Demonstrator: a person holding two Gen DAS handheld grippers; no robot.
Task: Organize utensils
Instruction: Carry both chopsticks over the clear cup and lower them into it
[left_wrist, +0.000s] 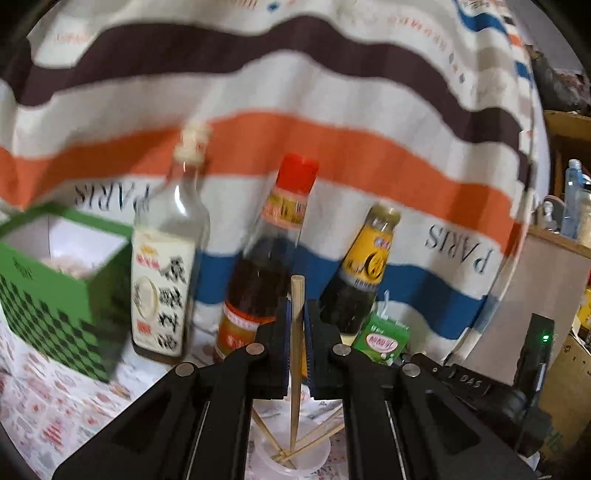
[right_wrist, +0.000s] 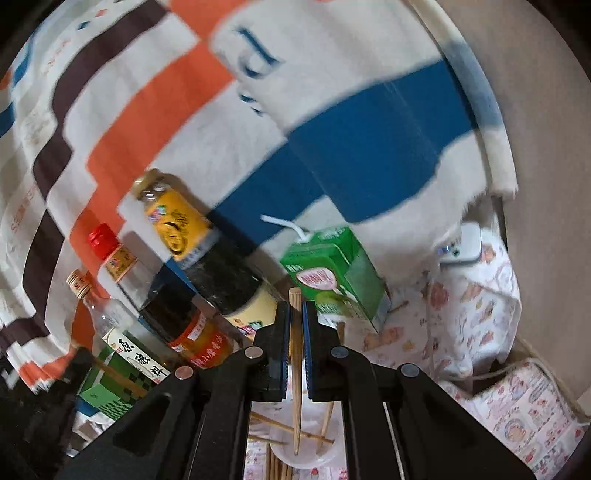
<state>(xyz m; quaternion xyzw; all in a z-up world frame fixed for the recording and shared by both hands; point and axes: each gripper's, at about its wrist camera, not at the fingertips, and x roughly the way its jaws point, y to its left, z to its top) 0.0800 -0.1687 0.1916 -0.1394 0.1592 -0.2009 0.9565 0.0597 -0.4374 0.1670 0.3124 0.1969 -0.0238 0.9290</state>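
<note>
My left gripper (left_wrist: 296, 306) is shut on a wooden chopstick (left_wrist: 295, 354) that stands nearly upright, its tip down in a clear plastic cup (left_wrist: 295, 461) holding several other chopsticks (left_wrist: 317, 439). My right gripper (right_wrist: 295, 308) is shut on another wooden chopstick (right_wrist: 295, 369), also upright, its tip in the same kind of clear cup (right_wrist: 306, 456) with several chopsticks (right_wrist: 288, 428) leaning in it. More chopsticks (right_wrist: 277, 469) lie on the table beside the cup.
Behind the cup stand a clear bottle with a white label (left_wrist: 166, 280), a red-capped dark sauce bottle (left_wrist: 266, 266), a yellow-labelled dark bottle (left_wrist: 362, 269) and a green drink carton (left_wrist: 382, 341). A green checkered box (left_wrist: 55, 295) stands at left. A striped cloth (left_wrist: 295, 92) hangs behind.
</note>
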